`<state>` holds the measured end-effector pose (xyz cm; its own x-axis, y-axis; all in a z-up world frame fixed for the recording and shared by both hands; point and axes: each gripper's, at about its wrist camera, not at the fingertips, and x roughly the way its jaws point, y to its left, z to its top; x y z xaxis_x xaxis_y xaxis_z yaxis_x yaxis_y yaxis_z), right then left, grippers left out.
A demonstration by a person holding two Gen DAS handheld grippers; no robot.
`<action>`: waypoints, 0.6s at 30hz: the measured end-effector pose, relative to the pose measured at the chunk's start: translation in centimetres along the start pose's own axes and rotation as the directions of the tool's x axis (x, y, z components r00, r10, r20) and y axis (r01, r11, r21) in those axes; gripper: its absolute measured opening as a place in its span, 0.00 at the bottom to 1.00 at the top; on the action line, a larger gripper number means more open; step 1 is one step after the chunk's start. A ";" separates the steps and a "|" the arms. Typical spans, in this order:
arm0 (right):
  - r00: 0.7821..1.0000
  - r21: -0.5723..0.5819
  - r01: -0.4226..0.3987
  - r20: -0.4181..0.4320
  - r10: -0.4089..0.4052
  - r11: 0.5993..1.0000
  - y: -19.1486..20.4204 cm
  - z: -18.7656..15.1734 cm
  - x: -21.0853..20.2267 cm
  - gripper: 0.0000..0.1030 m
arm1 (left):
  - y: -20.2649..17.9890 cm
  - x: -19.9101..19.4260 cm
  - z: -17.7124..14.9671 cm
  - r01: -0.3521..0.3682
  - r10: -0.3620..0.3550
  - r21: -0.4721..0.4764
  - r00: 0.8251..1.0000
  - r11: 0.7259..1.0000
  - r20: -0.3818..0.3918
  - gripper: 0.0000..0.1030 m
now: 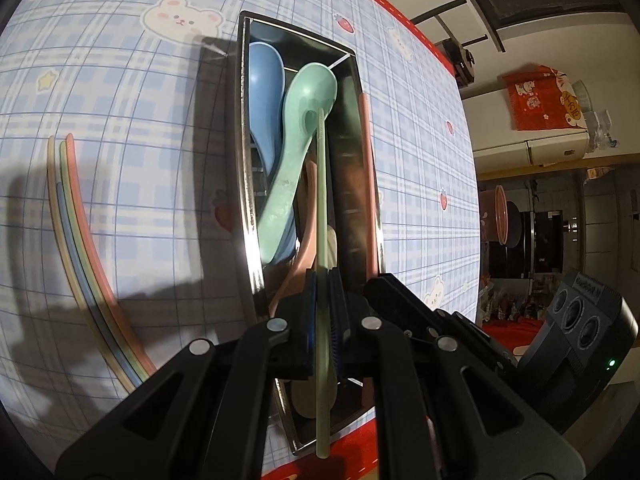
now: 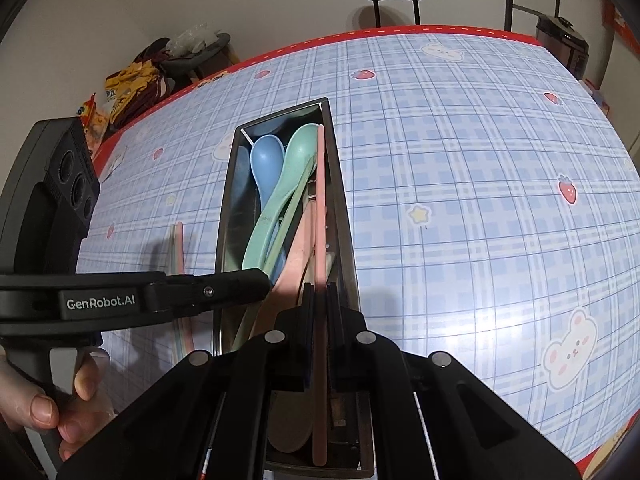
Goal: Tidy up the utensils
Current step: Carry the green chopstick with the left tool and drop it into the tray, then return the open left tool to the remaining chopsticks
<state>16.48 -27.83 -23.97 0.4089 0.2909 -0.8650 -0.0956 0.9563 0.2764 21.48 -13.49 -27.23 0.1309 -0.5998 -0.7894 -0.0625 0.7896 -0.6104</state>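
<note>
The left gripper (image 1: pixel 325 312) pinches a pale green chopstick (image 1: pixel 322 208) and the right gripper (image 2: pixel 319 312) a pink chopstick (image 2: pixel 320 208) — both lying lengthwise over the long steel tray (image 2: pixel 345 216) mid-table.

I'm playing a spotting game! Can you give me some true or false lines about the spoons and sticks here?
1. The left tool is shut on a thin green chopstick. True.
2. The right tool holds a blue spoon. False: it grips a thin pink chopstick.
3. The blue plastic spoon lies in the long metal tray. True.
4. All chopsticks are in the tray. False: several pastel chopsticks lie on the checked tablecloth.
</note>
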 end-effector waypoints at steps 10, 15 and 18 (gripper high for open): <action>0.997 0.004 0.002 0.071 -0.003 1.000 0.5 0.5 -3.0 0.30 | -0.3 -4.0 0.5 0.022 -0.029 0.074 0.994 0.997 0.107 0.36; 0.992 0.011 0.018 0.122 -0.019 1.000 0.7 0.6 -4.8 0.75 | 0.4 -7.9 0.2 -0.040 0.010 0.139 0.977 0.989 0.212 0.58; 0.991 0.008 0.027 0.129 -0.028 1.000 1.1 0.6 -5.2 0.95 | 1.3 -9.7 -0.3 -0.103 0.057 0.165 0.964 0.981 0.260 0.78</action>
<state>14.77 -28.32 -18.97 0.5248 0.2578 -0.8112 -0.0775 0.9636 0.2560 19.78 -6.68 -20.34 0.3795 -0.4992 -0.7789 0.0888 0.8577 -0.5065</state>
